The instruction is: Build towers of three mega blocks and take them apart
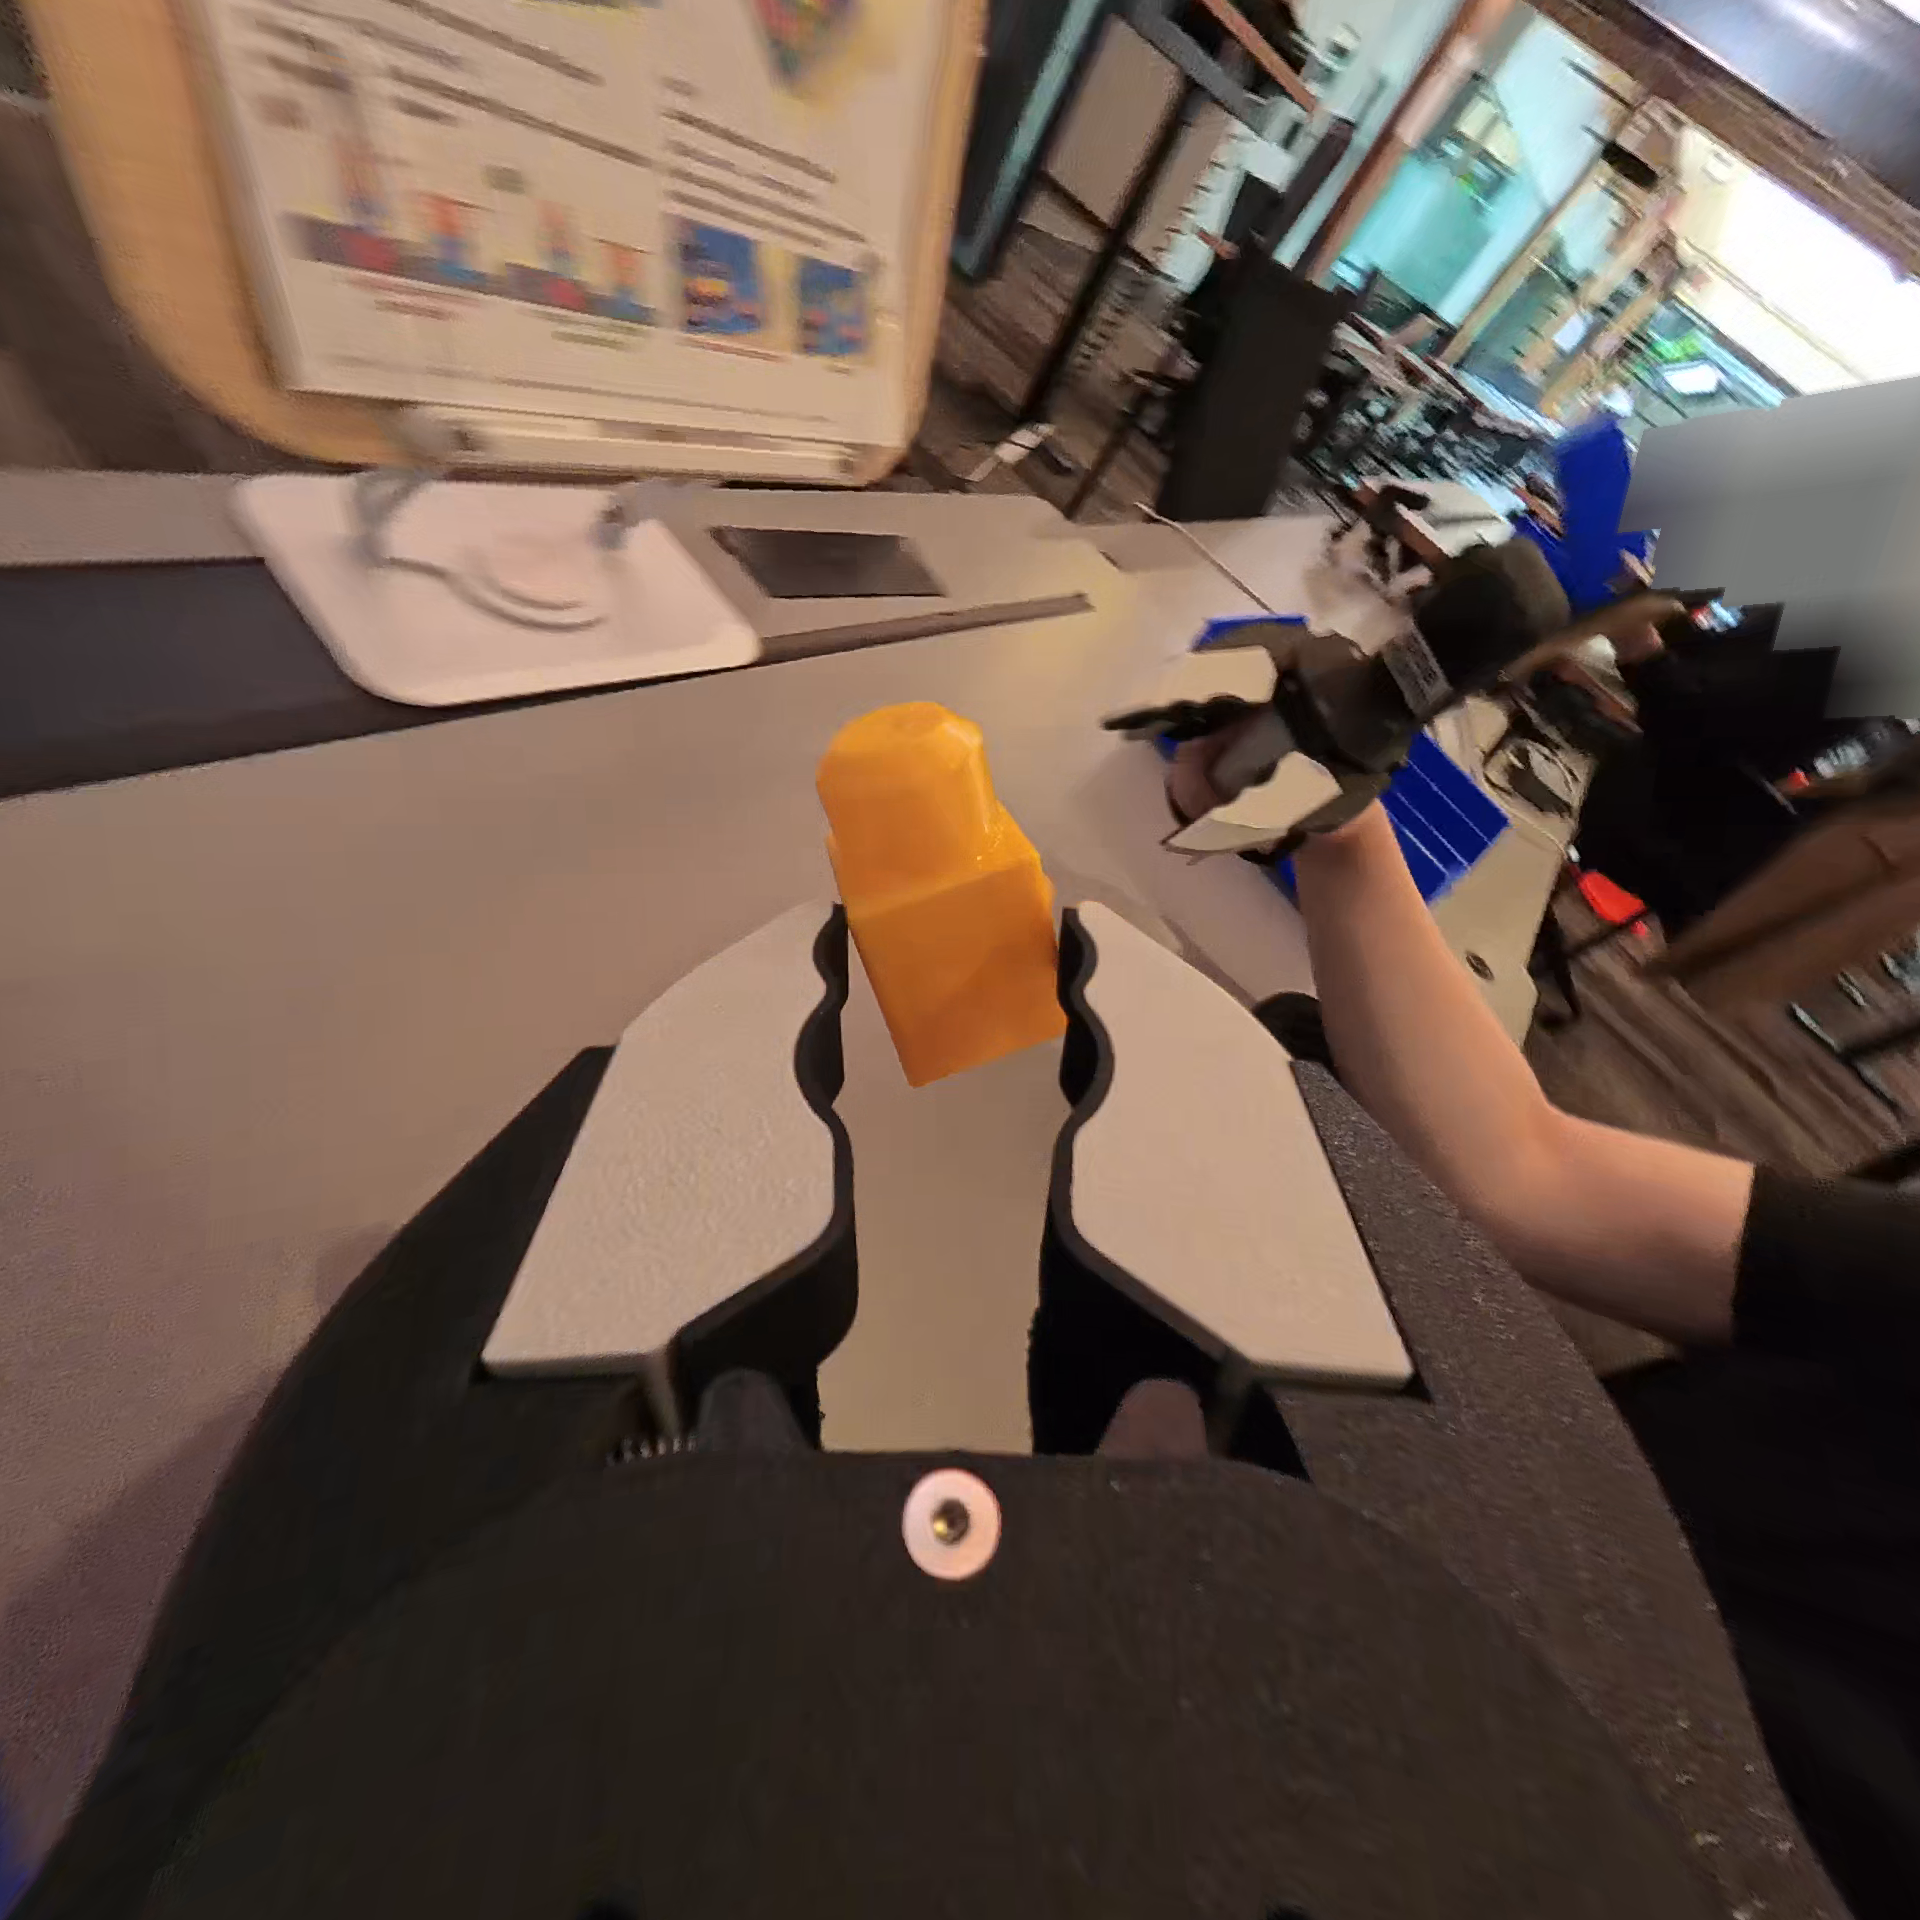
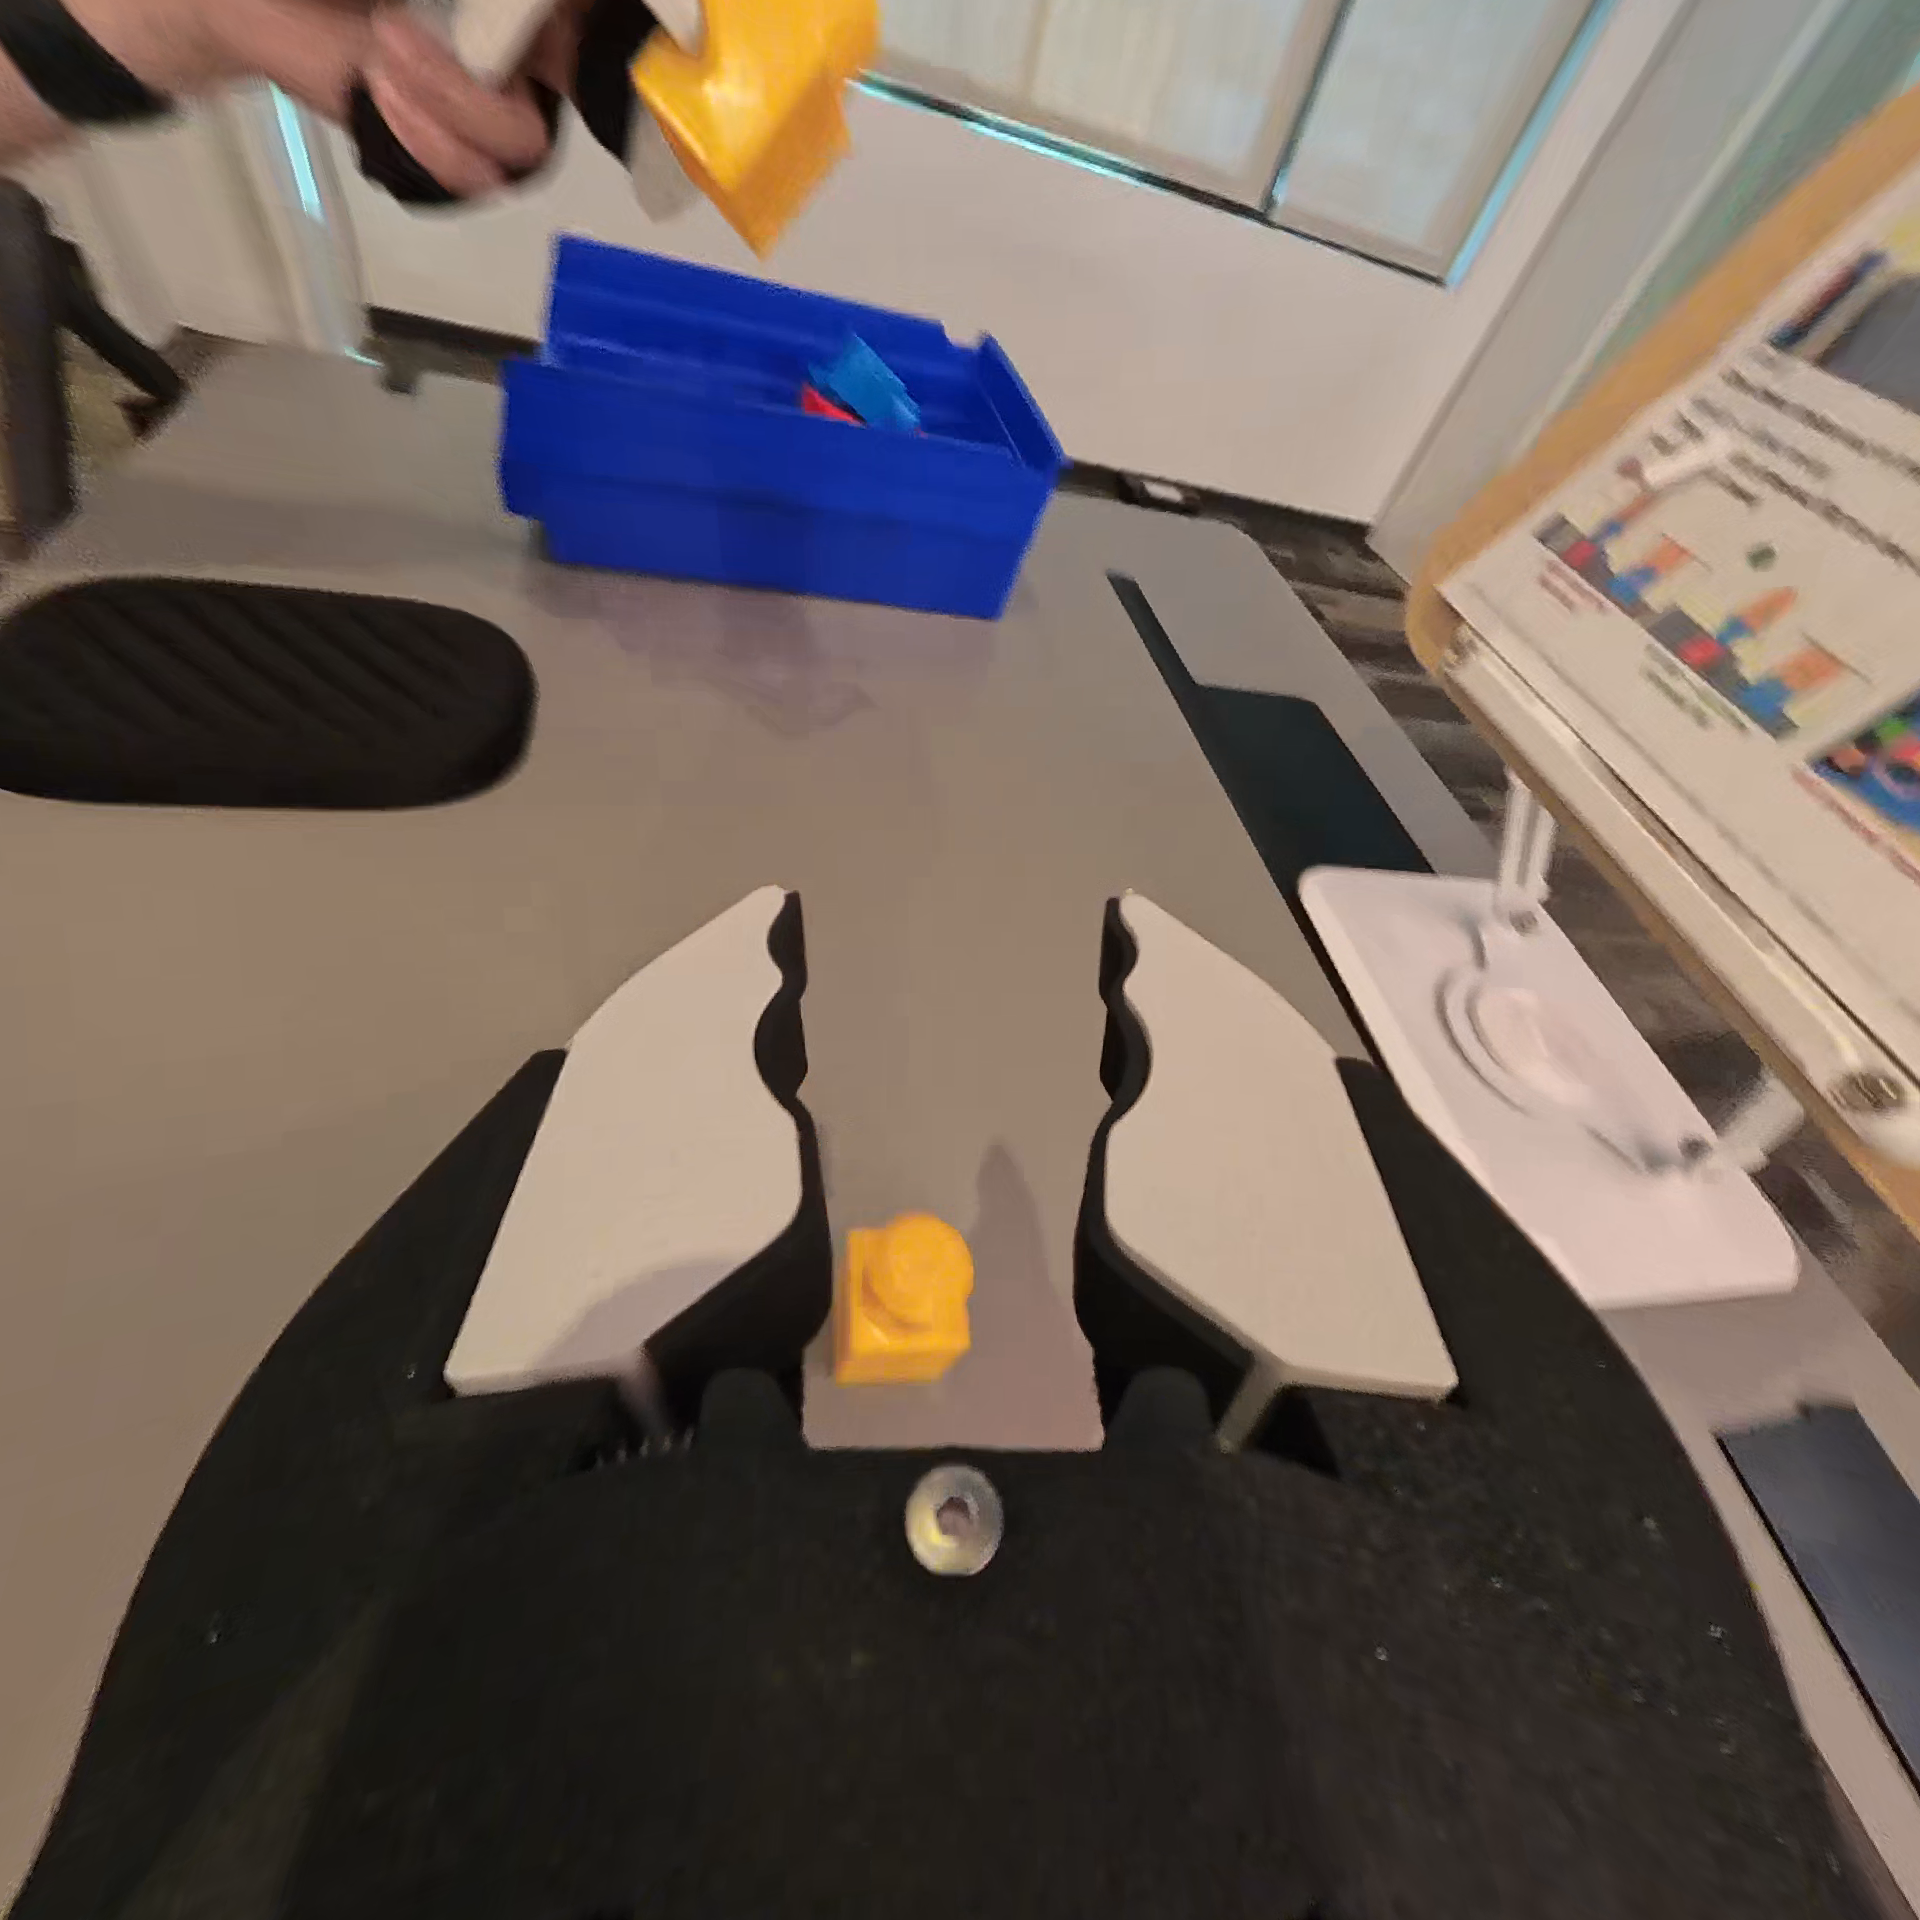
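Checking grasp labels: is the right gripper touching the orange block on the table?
Apart. The right wrist view shows the right gripper open above the table, with the orange block lying between its fingers, table visible on both sides.

Grey table point(image 2: 883, 790): work surface. Poster board point(image 1: 582, 208), wood-edged, printed sheet with coloured charts, on a white stand base point(image 1: 488, 592) at the table's far edge. Black ribbed pad point(image 2: 249, 691) lying flat on the table. Black chair point(image 2: 42, 343) beyond the table.
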{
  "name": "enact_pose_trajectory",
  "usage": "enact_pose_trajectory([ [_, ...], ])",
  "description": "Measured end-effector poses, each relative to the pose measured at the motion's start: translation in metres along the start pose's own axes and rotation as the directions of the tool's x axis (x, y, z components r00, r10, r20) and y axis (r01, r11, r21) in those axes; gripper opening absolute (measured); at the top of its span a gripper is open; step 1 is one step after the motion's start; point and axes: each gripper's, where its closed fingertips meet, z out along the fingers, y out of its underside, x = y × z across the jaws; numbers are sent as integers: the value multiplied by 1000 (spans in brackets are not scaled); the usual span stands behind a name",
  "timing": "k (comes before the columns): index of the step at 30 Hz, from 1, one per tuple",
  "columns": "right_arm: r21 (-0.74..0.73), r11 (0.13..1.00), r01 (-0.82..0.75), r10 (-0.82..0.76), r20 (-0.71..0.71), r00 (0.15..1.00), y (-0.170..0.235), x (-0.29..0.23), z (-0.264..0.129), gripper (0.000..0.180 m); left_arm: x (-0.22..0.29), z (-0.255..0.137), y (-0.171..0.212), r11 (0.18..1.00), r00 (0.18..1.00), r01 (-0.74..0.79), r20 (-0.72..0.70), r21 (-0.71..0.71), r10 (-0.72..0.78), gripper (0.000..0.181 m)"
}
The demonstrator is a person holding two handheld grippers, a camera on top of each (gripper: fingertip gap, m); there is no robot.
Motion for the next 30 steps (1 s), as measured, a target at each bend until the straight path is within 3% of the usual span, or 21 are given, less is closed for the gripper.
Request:
enact_pose_trajectory([
  [6, 43, 999, -17, 12, 111, 994, -14, -21, 5, 53, 66, 74, 40, 984, 971, -176, -167, -30, 169, 38],
  [11, -104, 992, -71, 78, 58, 995, 46, -2, -1, 54, 88, 106, 61, 970, 944, -242, -231, 5, 236, 38],
  [17, -328, 929, -170, 195, 45, 980, 117, -1, -7, 56, 92, 114, 64, 954, 921, -295, -249, 58, 300, 38],
  [23, -429, 892, -143, 203, 98, 974, 136, -15, 10, 56, 87, 111, 58, 937, 913, -337, -210, 94, 349, 38],
  [30, -446, 879, -167, 239, 110, 965, 142, -19, 15, 52, 84, 108, 57, 907, 896, -409, -141, 103, 420, 38],
])
